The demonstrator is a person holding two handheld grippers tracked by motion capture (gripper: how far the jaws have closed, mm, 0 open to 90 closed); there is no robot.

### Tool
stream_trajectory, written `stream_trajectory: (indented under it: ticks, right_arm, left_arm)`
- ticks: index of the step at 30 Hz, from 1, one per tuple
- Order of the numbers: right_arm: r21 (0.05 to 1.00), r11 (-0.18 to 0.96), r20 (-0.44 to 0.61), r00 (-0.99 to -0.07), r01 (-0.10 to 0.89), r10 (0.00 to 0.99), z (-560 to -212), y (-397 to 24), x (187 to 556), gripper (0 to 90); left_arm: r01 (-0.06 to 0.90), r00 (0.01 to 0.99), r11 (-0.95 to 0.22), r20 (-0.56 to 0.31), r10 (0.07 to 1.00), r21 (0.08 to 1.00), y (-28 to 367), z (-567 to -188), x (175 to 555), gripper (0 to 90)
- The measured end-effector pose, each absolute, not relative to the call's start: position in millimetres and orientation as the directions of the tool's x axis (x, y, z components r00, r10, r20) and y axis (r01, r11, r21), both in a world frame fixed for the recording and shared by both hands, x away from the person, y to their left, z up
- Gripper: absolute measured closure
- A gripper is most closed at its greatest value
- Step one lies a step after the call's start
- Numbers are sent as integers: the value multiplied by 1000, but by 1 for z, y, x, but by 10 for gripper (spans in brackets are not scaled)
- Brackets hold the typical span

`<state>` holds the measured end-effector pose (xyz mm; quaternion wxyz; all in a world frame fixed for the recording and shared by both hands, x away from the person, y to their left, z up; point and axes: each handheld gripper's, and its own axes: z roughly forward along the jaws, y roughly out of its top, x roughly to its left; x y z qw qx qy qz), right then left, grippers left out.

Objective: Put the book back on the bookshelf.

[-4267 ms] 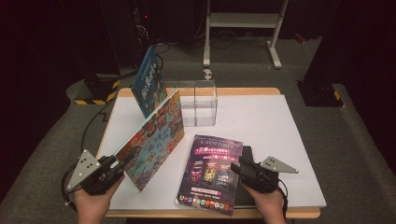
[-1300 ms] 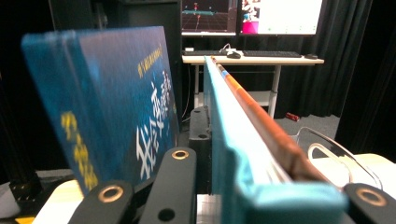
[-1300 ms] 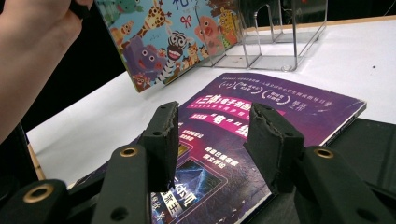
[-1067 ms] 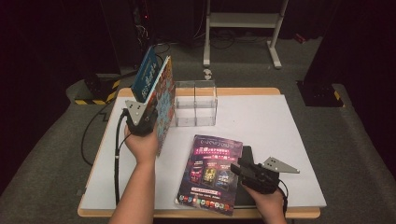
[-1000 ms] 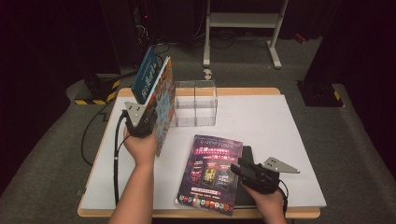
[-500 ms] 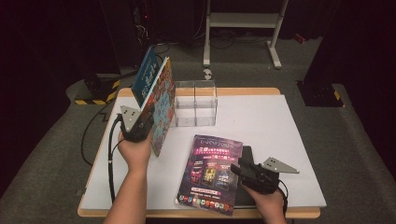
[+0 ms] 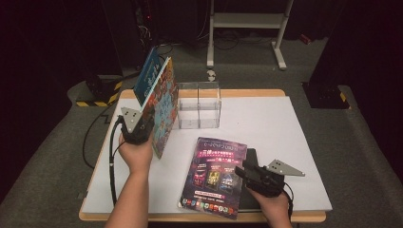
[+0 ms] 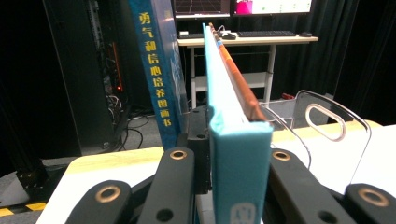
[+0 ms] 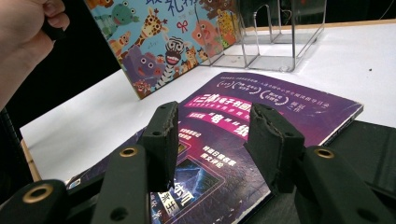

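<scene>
My left gripper (image 7: pixel 148 127) is shut on a colourful animal picture book (image 7: pixel 164 111) and holds it upright on edge at the table's back left. Its jaws have just closed a little tighter on the book. The book's teal edge (image 8: pixel 238 154) fills the gap between the jaws of the left gripper (image 8: pixel 231 156). It leans next to a blue book (image 7: pixel 146 76) with yellow lettering on its spine (image 8: pixel 156 70). My right gripper (image 7: pixel 241 172) is open, low over a purple magazine (image 7: pixel 214 175) lying flat at the front. Nothing sits between the jaws of the right gripper (image 9: pixel 212 135).
A clear acrylic book stand (image 7: pixel 199 104) with dividers sits at the back middle, right of the books. A black flat slab (image 7: pixel 250 156) lies under the magazine's right edge. The white table top (image 7: pixel 285 128) has free room on the right.
Since the earliest frame my left gripper has carried the colourful book from the front left to beside the blue book. Over the last second it barely shifted. The right gripper stayed still.
</scene>
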<state>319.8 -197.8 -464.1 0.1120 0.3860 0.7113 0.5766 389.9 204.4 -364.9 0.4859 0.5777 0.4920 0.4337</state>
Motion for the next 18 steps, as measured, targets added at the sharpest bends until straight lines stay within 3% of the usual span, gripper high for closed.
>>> stream_trajectory:
  ticks: [18]
  right_arm:
    - [909,38,282,-683,414,674,-463,-197,318,532]
  left_arm:
    - [107,69,-29,22,997,994,196,-370,393,794]
